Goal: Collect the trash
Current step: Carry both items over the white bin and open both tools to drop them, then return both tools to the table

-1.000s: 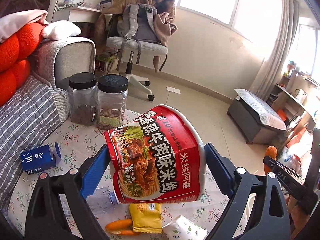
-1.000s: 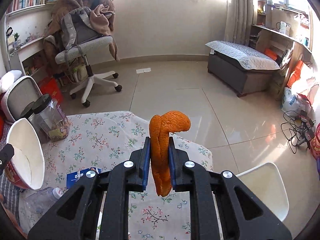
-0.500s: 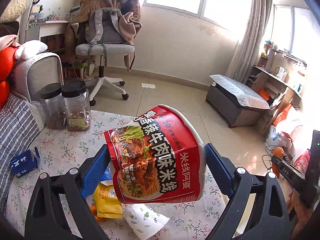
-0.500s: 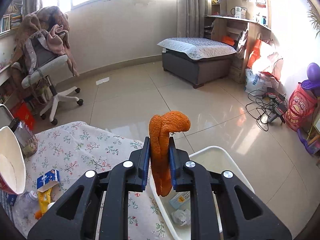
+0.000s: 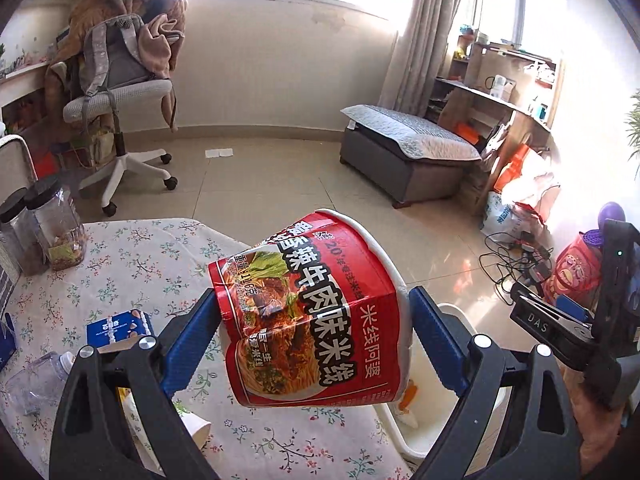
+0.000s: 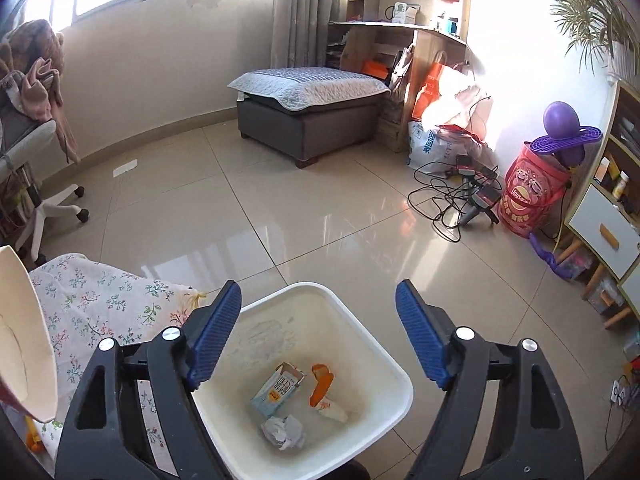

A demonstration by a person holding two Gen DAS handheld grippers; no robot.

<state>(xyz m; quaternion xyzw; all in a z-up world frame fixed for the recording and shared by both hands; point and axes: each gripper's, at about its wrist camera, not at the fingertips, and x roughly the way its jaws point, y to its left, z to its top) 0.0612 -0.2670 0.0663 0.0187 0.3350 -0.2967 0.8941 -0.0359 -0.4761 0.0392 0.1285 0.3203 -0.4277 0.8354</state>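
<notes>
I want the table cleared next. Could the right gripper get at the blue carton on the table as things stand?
Probably yes: the right gripper is open and empty over the bin, and the blue carton lies uncovered, though the left gripper holding the noodle cup hangs close by.

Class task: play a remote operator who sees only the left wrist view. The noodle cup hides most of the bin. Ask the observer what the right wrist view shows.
Operator: Is the right gripper holding anything?
Observer: No. The right gripper is open and empty above the white bin.
Operator: I see a bit of orange behind the noodle cup in my left gripper. What is it?
Observer: Orange peel, lying on the bin's floor.
Operator: Anything else in there?
Observer: A small light blue carton beside the peel and a crumpled white paper ball nearer the camera.
</notes>
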